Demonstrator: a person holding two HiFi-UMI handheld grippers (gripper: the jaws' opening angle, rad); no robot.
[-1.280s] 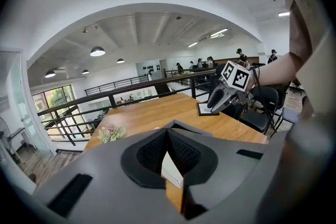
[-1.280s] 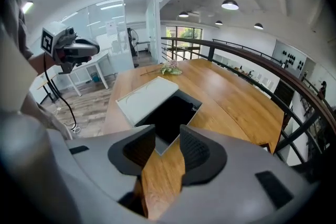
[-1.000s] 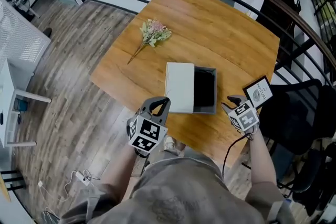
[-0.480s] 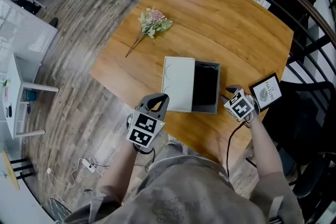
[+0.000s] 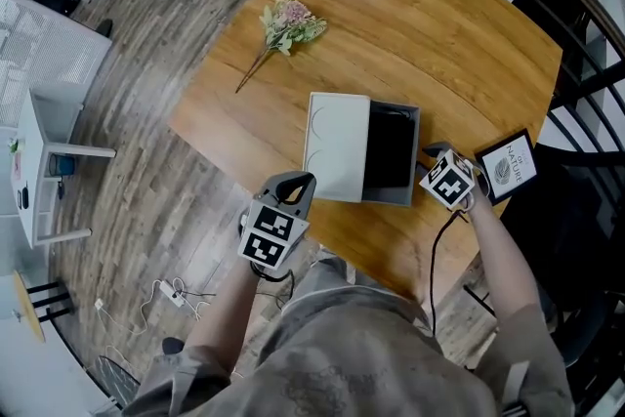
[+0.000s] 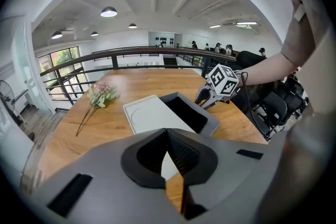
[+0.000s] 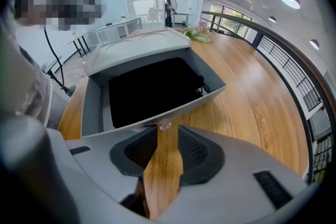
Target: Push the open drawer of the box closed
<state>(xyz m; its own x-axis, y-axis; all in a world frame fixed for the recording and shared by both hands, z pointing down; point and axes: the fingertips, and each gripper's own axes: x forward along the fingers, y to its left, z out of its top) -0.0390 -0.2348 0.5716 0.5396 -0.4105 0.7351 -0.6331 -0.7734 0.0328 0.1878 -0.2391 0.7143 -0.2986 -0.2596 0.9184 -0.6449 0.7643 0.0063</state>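
The left tool (image 5: 296, 183) hangs at the near edge of the tabletop (image 5: 469, 54), short of the box (image 5: 337, 146). Its own view shows its tips pressed together with nothing between them (image 6: 168, 134). The right tool (image 5: 430, 154) stands at the front of the open drawer (image 5: 389, 197). Its jaws are spread and have just been closing. Bare wood shows in the gap, and a small clear knob (image 7: 164, 125) on the drawer front sits at the mouth of the tips, unpinched.

The knob shows only in the right gripper view. From above, the marker cube hides that spot.

The box lies near the tabletop's near edge. Its grey drawer is pulled out from the white shell towards the right tool, and the inside is black.

Just beside the right tool, a small framed card (image 5: 508, 166) reads "NATURE" under a round leaf emblem. It shows in the head view alone.

Farther back lies a sprig of flowers (image 5: 288, 24), well apart from the box.

The left gripper view alone gives the room beyond: a curved handrail (image 6: 131, 51) behind the tabletop and round ceiling lamps (image 6: 108, 11).
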